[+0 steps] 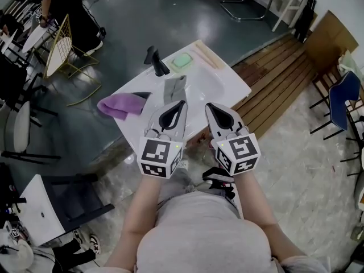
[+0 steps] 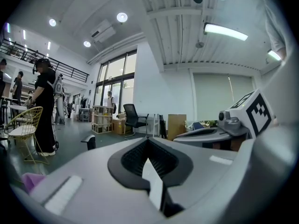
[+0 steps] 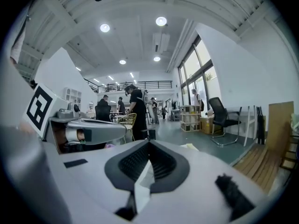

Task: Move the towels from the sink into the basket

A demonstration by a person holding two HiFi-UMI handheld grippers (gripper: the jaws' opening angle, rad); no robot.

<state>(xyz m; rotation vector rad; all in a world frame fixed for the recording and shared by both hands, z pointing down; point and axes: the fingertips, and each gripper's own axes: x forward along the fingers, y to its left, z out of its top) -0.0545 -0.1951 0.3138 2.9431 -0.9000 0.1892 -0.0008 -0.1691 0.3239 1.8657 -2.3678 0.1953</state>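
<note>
Grey towel (image 1: 174, 87) is lying in the white sink (image 1: 211, 83), stretching from the middle of the basin toward its near edge. A purple towel (image 1: 118, 105) is draping over the left edge of the white counter (image 1: 236, 84), outside the basin, with part of it hanging past the edge. Whether a basket is standing anywhere is not something the views are showing clearly.

A black faucet (image 1: 155, 60) is standing at the far left corner of the counter. A pale green pad (image 1: 182, 60) is sitting along the far edge just beside it, and thin wooden sticks (image 1: 206, 54) are lying toward the far right corner.

The left gripper (image 1: 181, 103) is pointing at the near end of the grey towel. From above its tips are overlapping the cloth, but whether they are touching it cannot be told. In its own view the jaws are meeting at the tips, clenched with nothing between them. The right gripper (image 1: 209, 106) is hovering just beside it over the near edge of the counter, well apart from both towels. Its jaws are likewise pressing together on nothing.

The person's bare forearms are holding both grippers side by side, the marker cubes facing up toward the head camera.
</note>
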